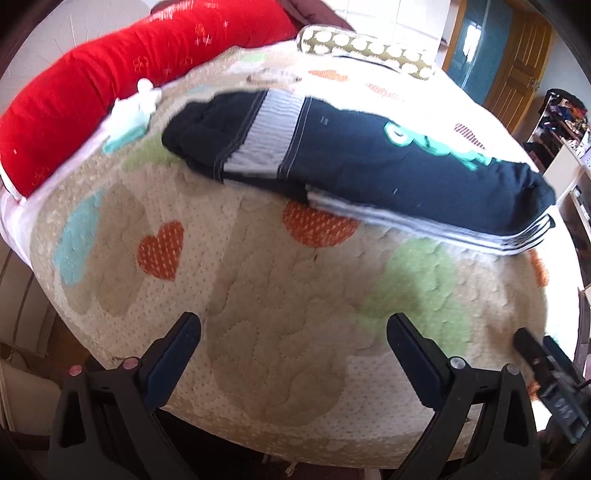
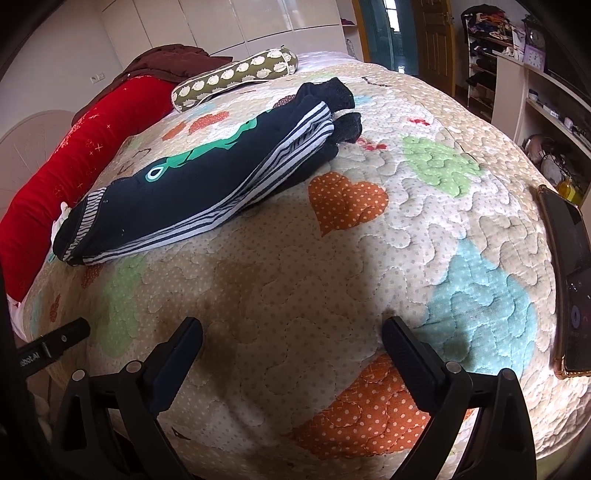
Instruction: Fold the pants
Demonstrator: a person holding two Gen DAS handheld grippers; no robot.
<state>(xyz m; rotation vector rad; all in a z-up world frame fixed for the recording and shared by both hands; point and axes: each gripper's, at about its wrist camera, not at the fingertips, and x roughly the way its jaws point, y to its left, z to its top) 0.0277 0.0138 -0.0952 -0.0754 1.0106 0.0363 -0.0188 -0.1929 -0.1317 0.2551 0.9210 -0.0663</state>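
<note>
Both grippers (image 1: pixel 293 338) (image 2: pixel 291 341) spread above quilt (image 2: pixel 295 258)

Setting: home bedroom. Bed (image 2: pixel 369 258) covered by heart-patterned quilt; red bolster (image 2: pixel 74 155) and spotted pillow (image 2: pixel 236 74) along its far edge. White wardrobe doors (image 2: pixel 221 22), wooden door (image 2: pixel 436 33), cluttered shelves (image 2: pixel 487 55) behind.

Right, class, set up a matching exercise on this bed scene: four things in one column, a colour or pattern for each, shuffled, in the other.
Things:
1. long bolster
2. small pillow
3. folded pants
4. phone

Descriptions:
A. olive with pale round motifs
B. dark screen in an amber-edged case
C. bright red
D. navy with striped bands and a green print

Pairs: 1-C, 2-A, 3-D, 4-B
</note>
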